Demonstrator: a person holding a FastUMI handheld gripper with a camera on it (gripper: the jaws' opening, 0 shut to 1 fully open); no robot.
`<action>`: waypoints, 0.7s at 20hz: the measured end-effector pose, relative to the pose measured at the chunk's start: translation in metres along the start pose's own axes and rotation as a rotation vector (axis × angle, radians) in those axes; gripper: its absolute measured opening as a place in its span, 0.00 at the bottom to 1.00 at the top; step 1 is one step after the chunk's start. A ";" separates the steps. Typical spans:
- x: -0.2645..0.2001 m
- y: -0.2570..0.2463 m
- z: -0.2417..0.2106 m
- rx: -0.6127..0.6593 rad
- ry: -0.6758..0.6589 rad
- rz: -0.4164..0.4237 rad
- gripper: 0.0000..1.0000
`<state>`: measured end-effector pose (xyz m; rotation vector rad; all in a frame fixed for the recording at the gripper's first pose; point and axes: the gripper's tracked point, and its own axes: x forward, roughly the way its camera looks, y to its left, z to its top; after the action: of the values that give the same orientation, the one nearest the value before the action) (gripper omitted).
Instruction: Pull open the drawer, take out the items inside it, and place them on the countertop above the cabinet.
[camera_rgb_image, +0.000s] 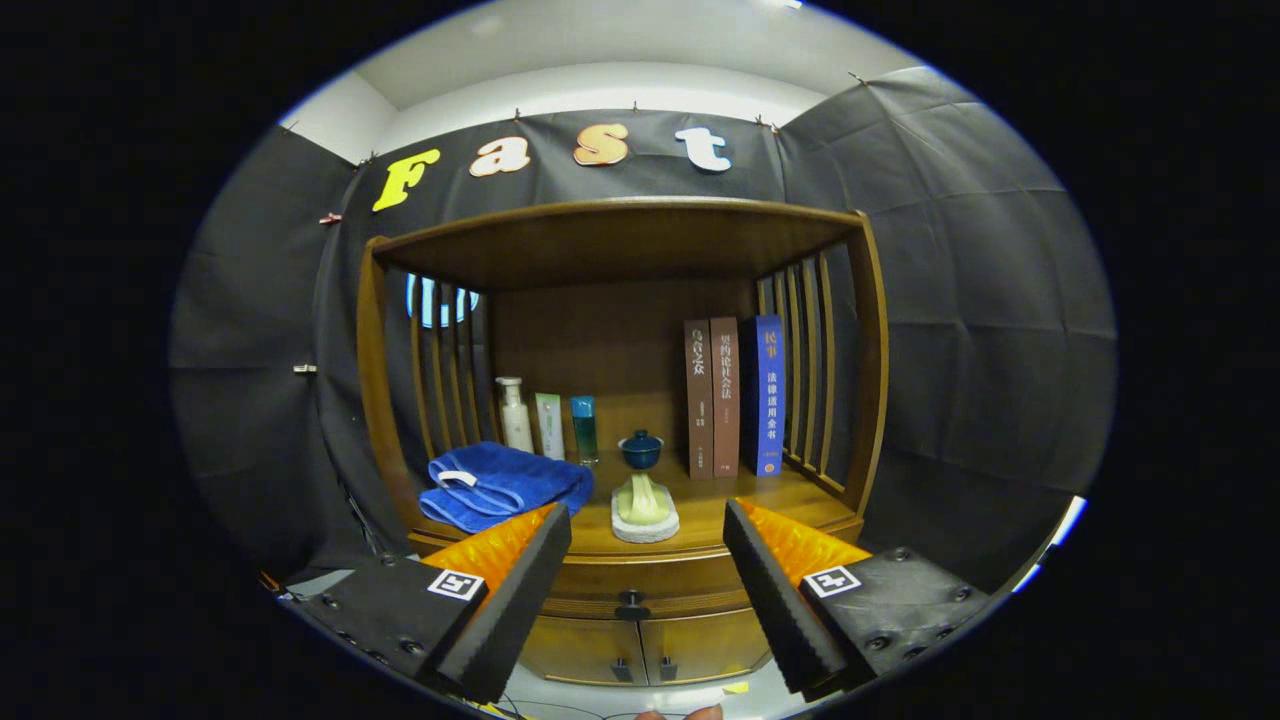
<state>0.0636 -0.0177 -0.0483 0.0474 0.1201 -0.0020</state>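
— Tongs (645, 580)? 
— Spread wide at the bottom of the frame, gripping nothing.
— Drawer (640, 580)? 
— Shut, low centre between the fingers, dark knob (631, 604) showing, under the surface (700, 515).
— Writing? 
— Spines on three upright books (735, 396), centre right; too small to read.
— Containers? 
— Three bottles (548, 422) left of centre, contents unclear; lidded blue cup (640, 449); folded blue towel (500, 485).

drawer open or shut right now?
Shut: the drawer front sits flush under the countertop; its knob lies between the open gripper fingers, untouched.
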 end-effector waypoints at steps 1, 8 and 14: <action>-0.005 0.006 0.007 -0.010 -0.004 0.014 1.00; -0.046 0.041 0.056 -0.043 -0.062 0.084 0.99; -0.058 0.048 0.064 -0.033 -0.062 0.095 0.99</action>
<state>0.0143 0.0277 0.0239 0.0205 0.0561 0.0936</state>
